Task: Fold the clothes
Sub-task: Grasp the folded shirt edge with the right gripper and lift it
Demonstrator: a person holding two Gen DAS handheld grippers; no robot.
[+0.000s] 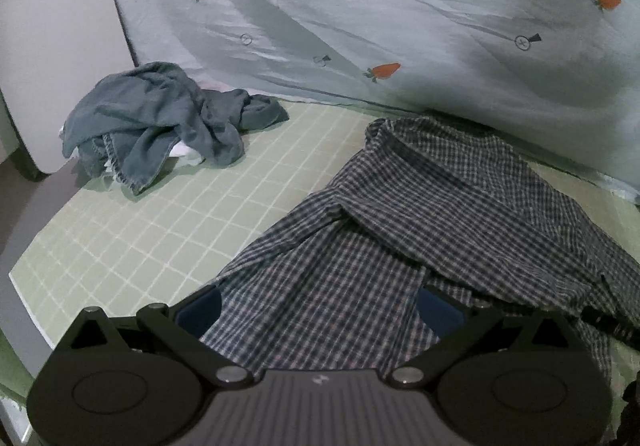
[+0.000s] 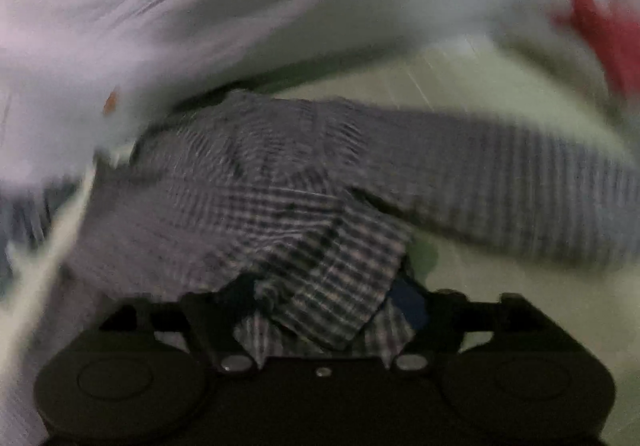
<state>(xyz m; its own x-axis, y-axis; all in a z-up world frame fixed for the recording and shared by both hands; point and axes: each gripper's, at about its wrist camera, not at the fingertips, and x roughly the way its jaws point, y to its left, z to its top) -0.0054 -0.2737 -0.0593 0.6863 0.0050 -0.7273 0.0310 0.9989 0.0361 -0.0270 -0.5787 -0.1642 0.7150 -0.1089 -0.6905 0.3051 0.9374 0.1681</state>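
Note:
A dark checked shirt [image 1: 420, 230] lies spread on the pale green grid mat [image 1: 160, 230]. My left gripper [image 1: 318, 306] sits low at the shirt's near hem, open, jaws wide apart with flat fabric lying between them. The right wrist view is heavily blurred. There my right gripper [image 2: 320, 306] has a bunched fold of the checked shirt [image 2: 320, 278] between its jaws and draped over its left finger. Only the blue right pad [image 2: 408, 306] shows. A sleeve [image 2: 500, 190] trails off to the right above the mat [image 2: 500, 306].
A crumpled grey-blue garment pile [image 1: 160, 122] lies at the mat's far left. Behind it is a white quilt with carrot prints [image 1: 400, 6], and a pale board [image 1: 60, 46] stands at the left. Something red [image 2: 600, 22] blurs at the upper right.

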